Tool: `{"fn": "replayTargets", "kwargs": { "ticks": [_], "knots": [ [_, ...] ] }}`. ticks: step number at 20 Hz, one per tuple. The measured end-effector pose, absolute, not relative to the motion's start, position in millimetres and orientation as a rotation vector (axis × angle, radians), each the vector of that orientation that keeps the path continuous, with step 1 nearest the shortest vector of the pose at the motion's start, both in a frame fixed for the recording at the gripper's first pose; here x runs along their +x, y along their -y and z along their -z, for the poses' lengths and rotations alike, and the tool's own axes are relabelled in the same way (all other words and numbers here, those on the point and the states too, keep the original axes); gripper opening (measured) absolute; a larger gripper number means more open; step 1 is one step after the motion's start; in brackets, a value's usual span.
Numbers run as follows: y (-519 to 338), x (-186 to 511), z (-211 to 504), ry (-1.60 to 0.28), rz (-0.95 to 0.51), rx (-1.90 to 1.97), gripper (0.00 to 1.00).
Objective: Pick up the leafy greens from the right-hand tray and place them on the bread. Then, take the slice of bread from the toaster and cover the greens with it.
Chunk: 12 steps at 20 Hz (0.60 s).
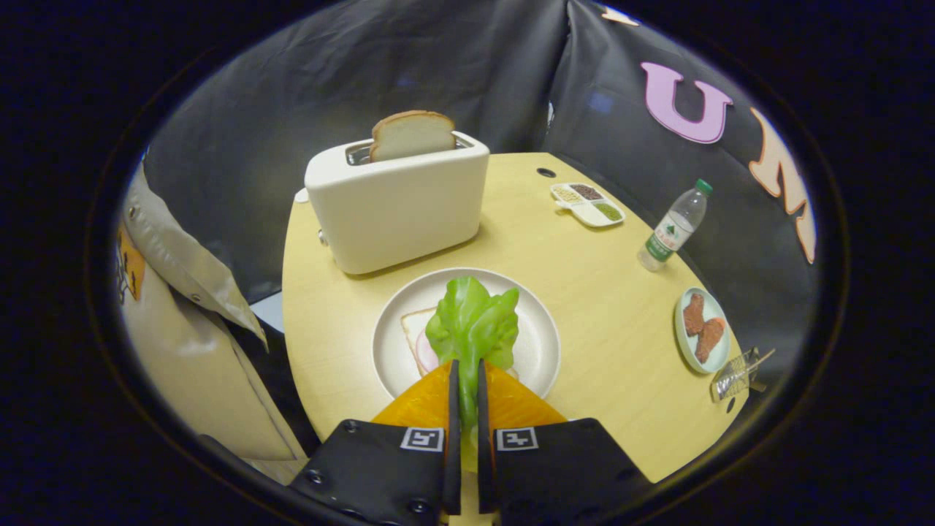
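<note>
Leafy greens (473,325): pinched at the stem between the gripper's fingers, the leaves fanning out just ahead of them over the plate.
Gripper (467,376): fingers pressed nearly together, both clamping the greens.
Bread on plate (415,329): lies under the greens, a pink slice showing at its edge.
Plate (537,351): round, pale, just ahead of the fingers on the worktop (584,277).
Toaster (398,204): white, beyond the plate, a bread slice (413,135) standing up in its slot.
Ahead and right: a divided dish (588,203), a water bottle (673,226), a small plate of brown pieces (703,330).
Left: a person's pale sleeve (182,321).
</note>
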<state>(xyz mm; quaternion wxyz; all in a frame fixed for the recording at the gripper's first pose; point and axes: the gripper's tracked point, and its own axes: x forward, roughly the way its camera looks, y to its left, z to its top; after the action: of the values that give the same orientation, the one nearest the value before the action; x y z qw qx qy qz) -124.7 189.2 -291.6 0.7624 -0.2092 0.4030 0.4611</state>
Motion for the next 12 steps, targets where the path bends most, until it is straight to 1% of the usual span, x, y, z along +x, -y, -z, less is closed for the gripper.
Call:
{"fn": "replayTargets", "kwargs": {
  "ticks": [6, 11, 12],
  "knots": [
    [-216, -131, 306, -0.920, -1.056, -0.453, 0.12],
    [-222, -131, 322, -0.977, -1.056, -0.466, 0.12],
    [-223, -130, 326, -0.982, -1.051, -0.469, 0.14]
  ]
}}
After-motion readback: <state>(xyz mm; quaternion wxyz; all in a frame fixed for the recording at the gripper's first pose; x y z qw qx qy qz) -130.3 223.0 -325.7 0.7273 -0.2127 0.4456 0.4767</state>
